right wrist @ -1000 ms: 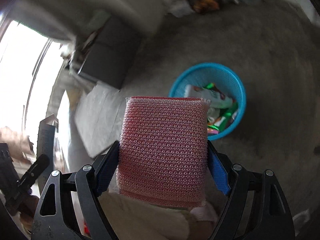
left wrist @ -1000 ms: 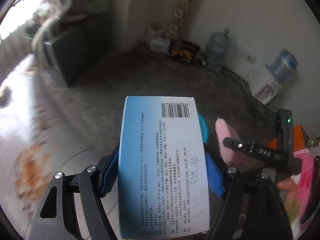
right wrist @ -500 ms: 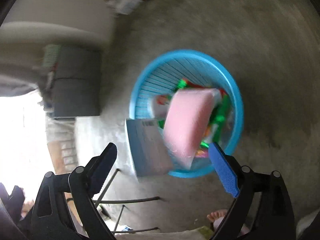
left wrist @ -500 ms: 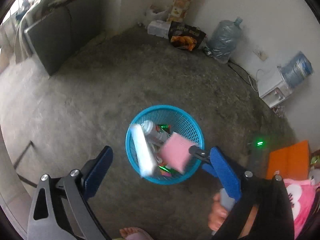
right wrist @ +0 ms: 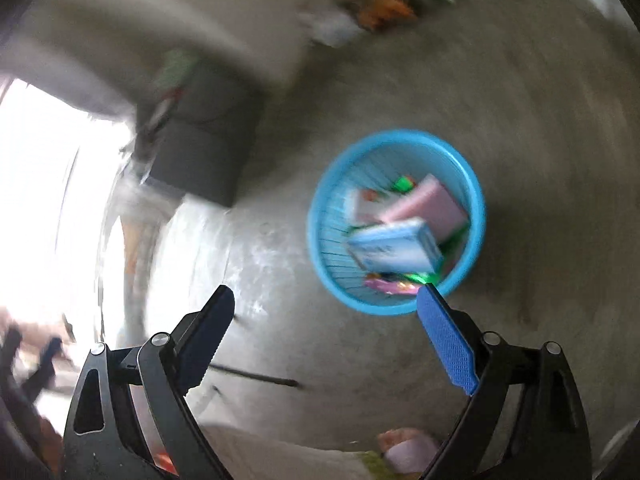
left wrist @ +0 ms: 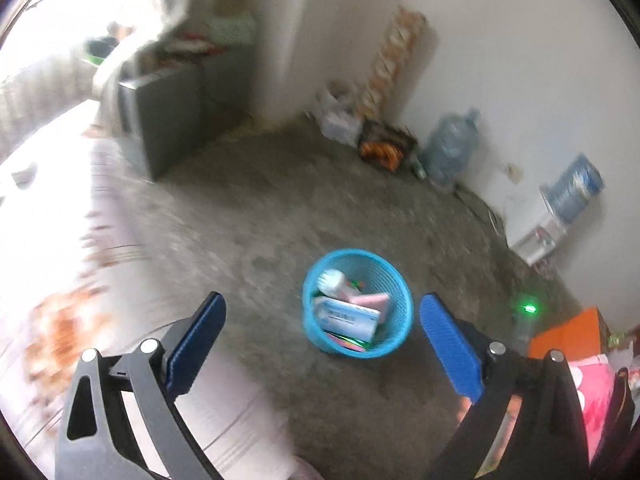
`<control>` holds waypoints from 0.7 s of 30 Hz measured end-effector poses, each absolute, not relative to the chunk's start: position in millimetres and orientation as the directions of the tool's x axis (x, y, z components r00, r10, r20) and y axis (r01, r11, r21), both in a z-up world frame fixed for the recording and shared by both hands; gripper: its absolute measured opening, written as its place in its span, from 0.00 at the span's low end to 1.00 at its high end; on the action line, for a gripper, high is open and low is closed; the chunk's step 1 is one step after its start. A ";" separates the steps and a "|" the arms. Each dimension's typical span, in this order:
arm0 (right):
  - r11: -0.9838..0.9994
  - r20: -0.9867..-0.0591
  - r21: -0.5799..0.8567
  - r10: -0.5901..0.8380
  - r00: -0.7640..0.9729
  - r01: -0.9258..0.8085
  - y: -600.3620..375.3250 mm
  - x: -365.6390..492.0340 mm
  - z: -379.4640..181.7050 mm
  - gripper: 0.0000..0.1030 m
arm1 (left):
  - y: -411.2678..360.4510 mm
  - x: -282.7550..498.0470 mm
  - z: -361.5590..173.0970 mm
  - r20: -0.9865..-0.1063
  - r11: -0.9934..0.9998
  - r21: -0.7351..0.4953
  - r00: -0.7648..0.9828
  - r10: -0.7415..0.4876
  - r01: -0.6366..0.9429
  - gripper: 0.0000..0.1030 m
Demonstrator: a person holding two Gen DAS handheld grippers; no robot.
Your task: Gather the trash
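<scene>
concrete floor [left wrist: 248, 216] blurred; basket [left wrist: 394, 346] holds box [left wrist: 348, 317], sponge [right wrist: 430, 206].

Grey concrete floor [left wrist: 256, 216], white walls [left wrist: 500, 60], dark cabinet [left wrist: 168, 116], glaring daylight at left.

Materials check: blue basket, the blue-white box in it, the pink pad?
Blue basket: looks like molded plastic, smooth rim and slatted ribbed wall, uniform colour.
Blue-white box: probably printed cardboard, with flat faces, sharp edges and a slight sheen.
Pink pad: soft, matte slab, likely sponge or scouring pad; blur hides its texture.
</scene>
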State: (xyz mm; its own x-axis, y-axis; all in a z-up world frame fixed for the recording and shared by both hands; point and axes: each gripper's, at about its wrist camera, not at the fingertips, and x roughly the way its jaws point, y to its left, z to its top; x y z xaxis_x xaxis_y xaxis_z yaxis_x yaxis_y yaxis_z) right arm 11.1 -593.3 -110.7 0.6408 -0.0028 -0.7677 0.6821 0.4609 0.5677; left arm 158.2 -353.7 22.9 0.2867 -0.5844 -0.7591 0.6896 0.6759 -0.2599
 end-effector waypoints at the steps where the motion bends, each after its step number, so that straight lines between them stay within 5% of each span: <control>1: 0.513 -0.762 0.552 -0.011 0.648 0.658 -581.6 14.2 -96.7 0.86 | -327.6 153.2 32.2 -0.741 0.703 -0.248 0.337 -0.581 0.666 0.95; 8: 0.884 -0.675 0.350 0.008 0.738 0.310 -438.1 44.0 13.6 0.92 | -185.1 111.2 65.6 -0.669 0.872 -0.142 0.604 -0.433 0.468 0.95; 16: 0.987 -0.636 0.078 -0.059 0.770 0.139 -314.4 53.3 58.8 0.92 | -80.0 63.4 49.4 -0.721 0.979 0.038 0.684 -0.113 0.202 0.95; 21: 0.984 -0.619 -0.128 -0.180 0.764 0.127 -263.8 51.7 57.7 0.92 | -40.8 48.1 36.7 -0.739 1.000 0.001 0.674 -0.019 0.029 0.95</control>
